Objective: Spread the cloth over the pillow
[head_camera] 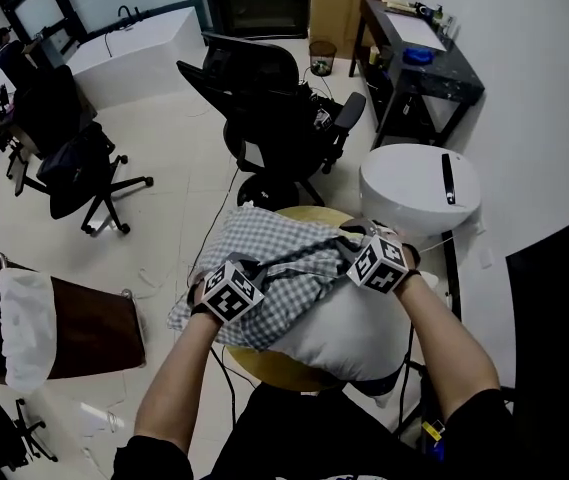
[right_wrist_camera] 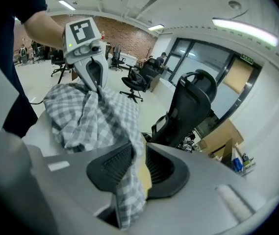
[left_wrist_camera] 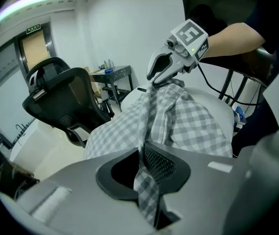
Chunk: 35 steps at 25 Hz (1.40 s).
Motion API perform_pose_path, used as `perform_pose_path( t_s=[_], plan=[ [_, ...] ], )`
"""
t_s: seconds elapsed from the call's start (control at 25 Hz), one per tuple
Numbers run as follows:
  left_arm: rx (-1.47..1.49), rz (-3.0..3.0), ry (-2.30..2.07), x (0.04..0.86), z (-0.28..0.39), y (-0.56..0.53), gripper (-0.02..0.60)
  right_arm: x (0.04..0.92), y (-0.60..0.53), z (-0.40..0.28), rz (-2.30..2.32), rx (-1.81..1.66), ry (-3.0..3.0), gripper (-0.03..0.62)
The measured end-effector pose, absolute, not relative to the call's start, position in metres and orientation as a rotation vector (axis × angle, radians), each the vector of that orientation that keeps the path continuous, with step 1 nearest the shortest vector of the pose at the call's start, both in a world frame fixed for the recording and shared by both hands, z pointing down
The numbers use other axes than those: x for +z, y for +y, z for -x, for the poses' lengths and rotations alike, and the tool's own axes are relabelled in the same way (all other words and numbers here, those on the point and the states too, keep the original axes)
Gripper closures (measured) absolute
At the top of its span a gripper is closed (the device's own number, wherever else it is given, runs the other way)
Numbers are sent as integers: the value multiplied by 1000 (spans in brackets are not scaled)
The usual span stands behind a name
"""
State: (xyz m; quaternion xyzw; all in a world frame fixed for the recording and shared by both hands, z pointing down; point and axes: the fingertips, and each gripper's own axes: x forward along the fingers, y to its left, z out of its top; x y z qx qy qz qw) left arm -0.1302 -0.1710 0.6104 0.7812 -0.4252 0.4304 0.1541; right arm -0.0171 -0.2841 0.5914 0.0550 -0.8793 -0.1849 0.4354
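A grey-and-white checked cloth lies bunched over the far left part of a white pillow, which rests on a round wooden table. My left gripper is at the cloth's left side. In the left gripper view its jaws are shut on a fold of the cloth. My right gripper sits at the cloth's right end. In the right gripper view the cloth hangs between its jaws, lying against one pad with a gap to the other. Each gripper view shows the other gripper at the cloth's far side.
A black office chair stands just beyond the table. A white round unit is to its right, with a black desk further back. A brown seat with white fabric is at the left, and another office chair behind it.
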Motion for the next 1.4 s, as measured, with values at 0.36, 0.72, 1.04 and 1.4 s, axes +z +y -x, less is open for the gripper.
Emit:
perform_pose_path(
  t_s=[0.36,0.72,1.04,1.4],
  plan=[
    [1188,-2300,-1180,607,132,-172,551,540,-246,-14,-212,-474,-2279,487],
    [1139,-2365,-1116,606,134,-170,551,572,-189,-21,-77,-572,-2162,485],
    [1147,-2443,-1047,606,127,-169,551,592,-191,-13,-133,-616,-2070,485],
    [1159,-2456,-1049,605,123,-171,551,595,-198,-16,-217,-632,-2036,583]
  ],
)
